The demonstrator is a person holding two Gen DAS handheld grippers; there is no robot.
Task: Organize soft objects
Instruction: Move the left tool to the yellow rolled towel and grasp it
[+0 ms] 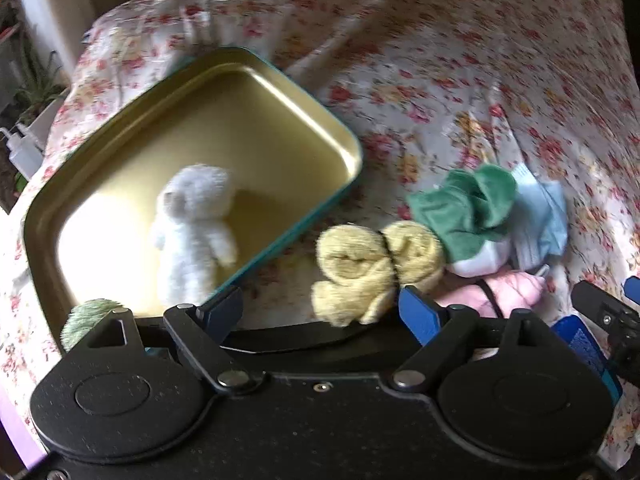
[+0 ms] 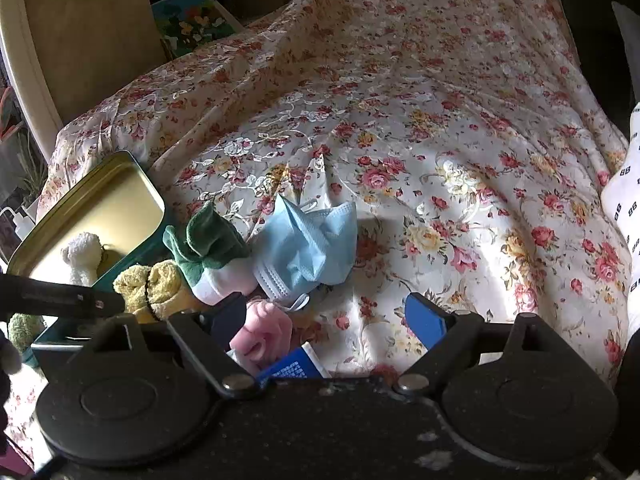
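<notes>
A gold-lined tin tray (image 1: 304,92) with teal sides lies on the floral bedspread and holds a white plush bear (image 1: 192,224). My left gripper (image 1: 320,306) is open just right of the tray. A yellow rolled towel (image 1: 376,268) tied with a black band lies beside its right finger, not squeezed. Behind the towel sit a green-and-white plush (image 1: 468,208) and a blue face mask (image 1: 540,220). My right gripper (image 2: 326,314) is open, with a pink soft thing (image 2: 264,332) just inside its left finger. The mask (image 2: 308,244) lies ahead of it.
A green fuzzy ball (image 1: 90,316) sits at the tray's near corner. A blue-and-white packet (image 2: 296,366) lies under the right gripper. The floral bedspread (image 2: 440,120) stretches far and right. A white patterned cloth (image 2: 628,200) is at the right edge, a picture book (image 2: 188,20) behind.
</notes>
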